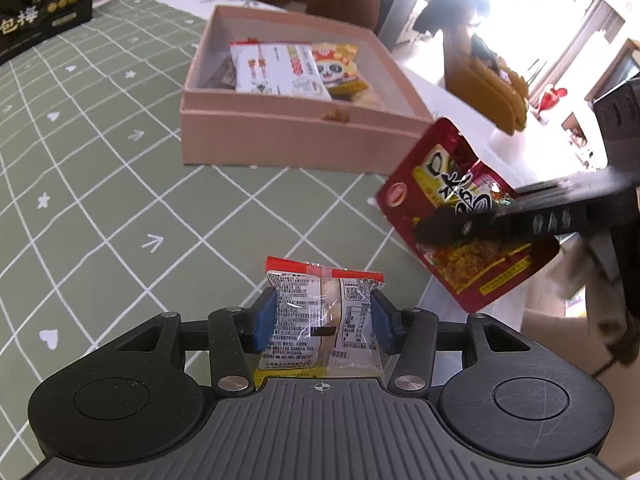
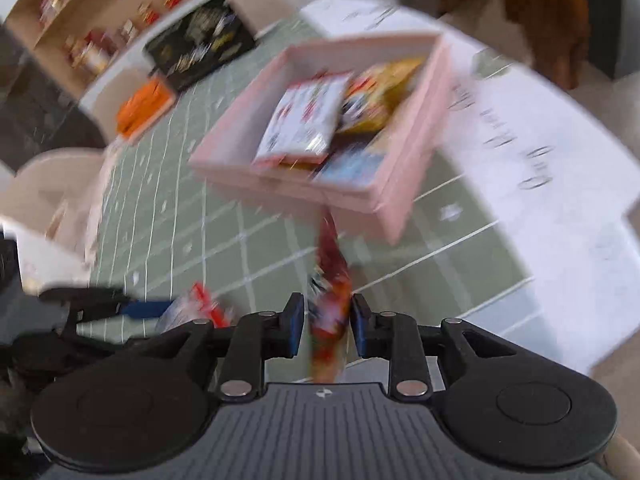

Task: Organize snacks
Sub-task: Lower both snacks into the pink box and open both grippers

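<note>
Pink shallow cardboard box [image 1: 296, 136] sits on green grid-patterned tablecloth [image 1: 100, 168], ahead of both grippers, already holding white packet [image 1: 276, 68], yellow panda packet [image 1: 340, 68] and others. Left gripper [image 1: 323, 322] clenched on clear-and-white snack packet with red top strip [image 1: 320, 312], blue pads [image 1: 265, 320] pressing both its sides. Right gripper [image 2: 326, 326] grasps red foil snack pouch [image 1: 452, 216] edge-on between its pads, pouch lifted off cloth, right of left gripper, near box corner. Black printed box [image 1: 40, 4] far left, beyond left gripper.
</note>
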Motion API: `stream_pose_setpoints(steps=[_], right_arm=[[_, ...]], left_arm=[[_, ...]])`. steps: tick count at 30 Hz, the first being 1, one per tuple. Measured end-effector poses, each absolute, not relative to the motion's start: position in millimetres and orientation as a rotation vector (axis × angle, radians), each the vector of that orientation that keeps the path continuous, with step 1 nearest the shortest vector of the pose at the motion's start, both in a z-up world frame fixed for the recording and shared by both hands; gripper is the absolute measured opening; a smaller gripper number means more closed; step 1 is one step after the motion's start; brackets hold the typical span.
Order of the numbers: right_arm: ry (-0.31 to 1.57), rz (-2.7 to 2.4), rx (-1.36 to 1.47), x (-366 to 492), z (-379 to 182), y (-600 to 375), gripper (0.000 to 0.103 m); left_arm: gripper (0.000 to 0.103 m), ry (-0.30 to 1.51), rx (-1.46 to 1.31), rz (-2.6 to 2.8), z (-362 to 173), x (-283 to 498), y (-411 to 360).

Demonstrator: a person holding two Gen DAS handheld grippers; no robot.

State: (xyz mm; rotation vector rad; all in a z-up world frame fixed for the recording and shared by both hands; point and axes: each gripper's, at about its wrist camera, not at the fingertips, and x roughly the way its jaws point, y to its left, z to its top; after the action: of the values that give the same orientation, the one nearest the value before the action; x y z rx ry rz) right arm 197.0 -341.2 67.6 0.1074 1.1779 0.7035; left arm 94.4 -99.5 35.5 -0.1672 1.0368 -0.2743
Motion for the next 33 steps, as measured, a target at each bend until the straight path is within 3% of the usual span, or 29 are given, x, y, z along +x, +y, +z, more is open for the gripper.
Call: stream_pose_setpoints(steps=[3, 5, 10, 13, 15, 16, 17, 21, 24, 28, 33], right_arm=[[1.197, 0.716, 0.080, 182.9, 60.1, -320.7, 0.018], [1.183, 0.718, 0.126, 177.2, 71.7, -320.4, 0.018], [1.003, 0.724, 0.282, 194.1, 149.4, -327.5, 0.017], [0.899, 0.703, 0.384, 223.8, 192.1, -325.6, 0.018], [0.853, 0.655, 0.477, 245.3, 201.4, -326.9, 0.041], [0.842, 0.627, 0.494, 257.1, 200.3, -325.3, 0.079], [0.828, 0.593, 0.473, 267.5, 195.9, -322.5, 0.088], [0.859, 0.430, 0.442, 279.4, 160.1, -324.1, 0.084], [0.862, 0.403, 0.462, 252.7, 145.8, -337.2, 0.084], [0.831, 0.314, 0.280, 210.1, 149.3, -325.3, 0.084], [0.852, 0.213, 0.169, 156.8, 144.9, -299.0, 0.096]], left_arm=[[0.055, 0.990, -0.184, -0.276, 51.1, 94.2, -91.5], [0.055, 0.923, -0.195, -0.265, 74.9, 102.1, -80.9], [0.055, 0.678, -0.218, -0.260, 165.0, 148.3, -56.8], [0.056, 0.658, -0.195, -0.320, 201.5, 188.9, -57.8], [0.058, 0.707, -0.183, -0.360, 194.2, 221.8, -59.3], [0.057, 0.755, -0.174, -0.346, 178.5, 243.7, -60.9], [0.055, 0.796, -0.165, -0.319, 162.4, 260.0, -62.3], [0.054, 0.829, -0.152, -0.290, 121.2, 281.0, -60.9], [0.054, 0.839, -0.141, -0.327, 117.4, 268.0, -56.6], [0.054, 0.841, -0.102, -0.398, 121.8, 228.1, -56.3], [0.054, 0.839, -0.128, -0.337, 106.5, 149.6, -44.7]])
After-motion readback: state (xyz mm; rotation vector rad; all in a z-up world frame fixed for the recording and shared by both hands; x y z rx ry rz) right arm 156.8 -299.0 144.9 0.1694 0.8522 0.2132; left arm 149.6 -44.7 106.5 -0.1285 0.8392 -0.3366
